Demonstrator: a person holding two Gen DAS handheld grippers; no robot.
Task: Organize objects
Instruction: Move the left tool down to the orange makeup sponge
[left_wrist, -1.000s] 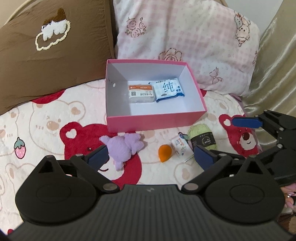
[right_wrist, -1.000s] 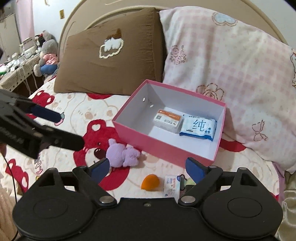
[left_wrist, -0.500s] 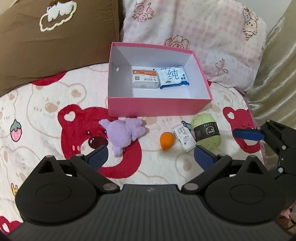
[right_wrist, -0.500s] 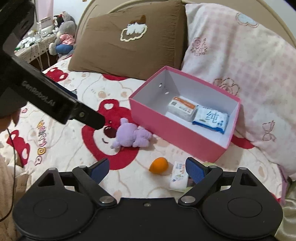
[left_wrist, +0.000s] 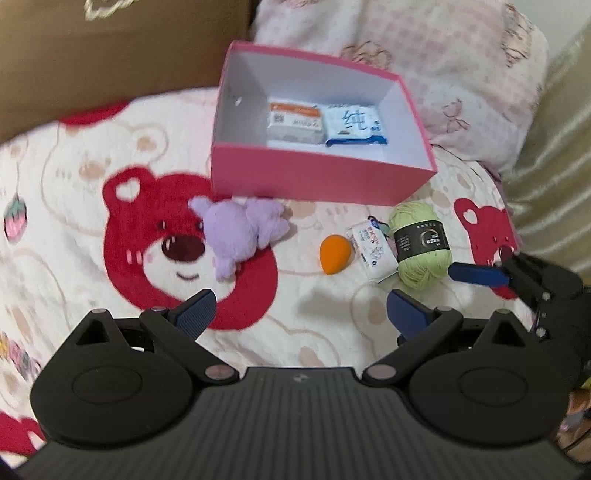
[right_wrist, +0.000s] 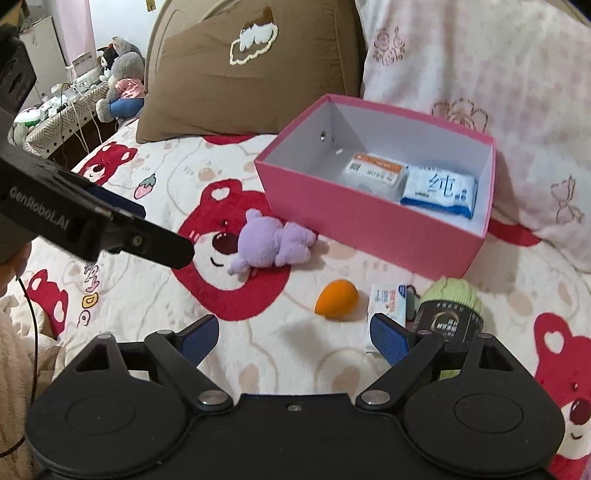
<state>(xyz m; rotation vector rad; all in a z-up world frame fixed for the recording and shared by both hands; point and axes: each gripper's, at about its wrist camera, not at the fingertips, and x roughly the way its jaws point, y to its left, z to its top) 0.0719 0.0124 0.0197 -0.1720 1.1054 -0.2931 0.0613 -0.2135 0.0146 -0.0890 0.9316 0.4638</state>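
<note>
- The bed (left_wrist: 303, 332) with its bear print filled more of both views than 1 second before; both grippers had sunk toward the loose things, so a pick looked near.
- The box (left_wrist: 317, 181) stood by the pillows, with 2 packs in it as before.
- 4 things lay in front of it, unmoved: plush (left_wrist: 236, 229), yarn (left_wrist: 421, 243), packet (left_wrist: 371, 251), sponge (left_wrist: 334, 254).
- The left gripper (left_wrist: 299, 314) pointed steeply down, jaws wide apart, holding nothing.
- The right gripper (right_wrist: 293, 336) tilted down likewise, jaws spread and empty, its right finger just in front of the packet and yarn.
</note>
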